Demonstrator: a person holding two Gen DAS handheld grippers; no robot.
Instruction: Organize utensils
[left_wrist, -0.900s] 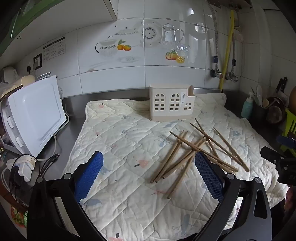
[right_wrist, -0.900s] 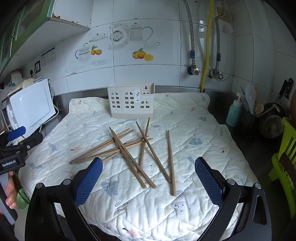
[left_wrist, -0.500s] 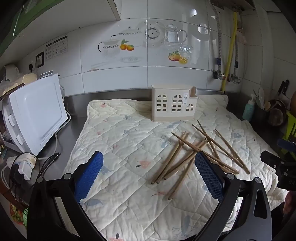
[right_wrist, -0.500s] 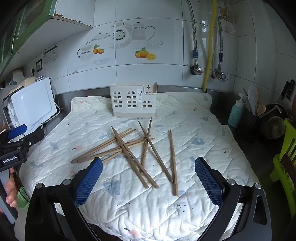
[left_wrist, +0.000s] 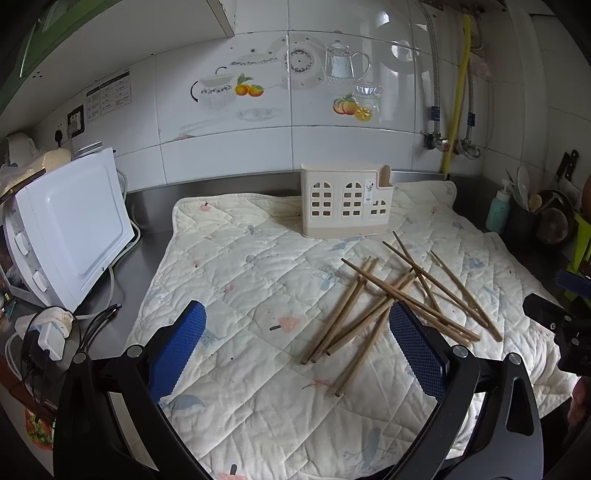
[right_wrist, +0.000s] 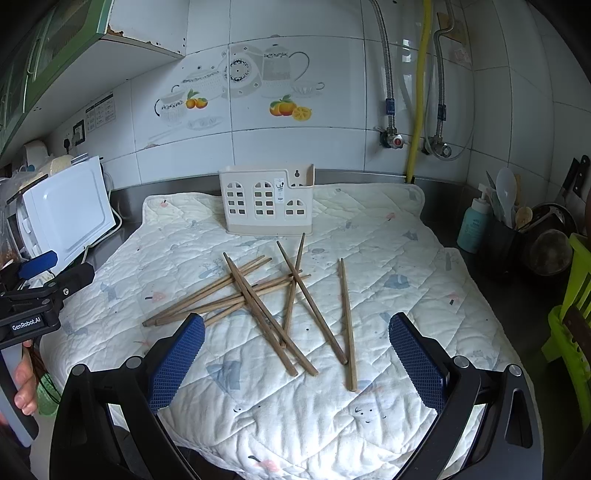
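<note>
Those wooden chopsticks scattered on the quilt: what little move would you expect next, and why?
Probably the right gripper lowers toward the lone chopstick lying apart from the crossed pile. Both grippers are open and hold nothing, the cream holder behind looks empty, and that stick lies between the right gripper's fingers, the easiest to pinch singly.

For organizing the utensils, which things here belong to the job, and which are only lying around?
For the job: chopsticks, cream holder.

Only around: quilted mat, white appliance, teal bottle, black utensil pot.
</note>
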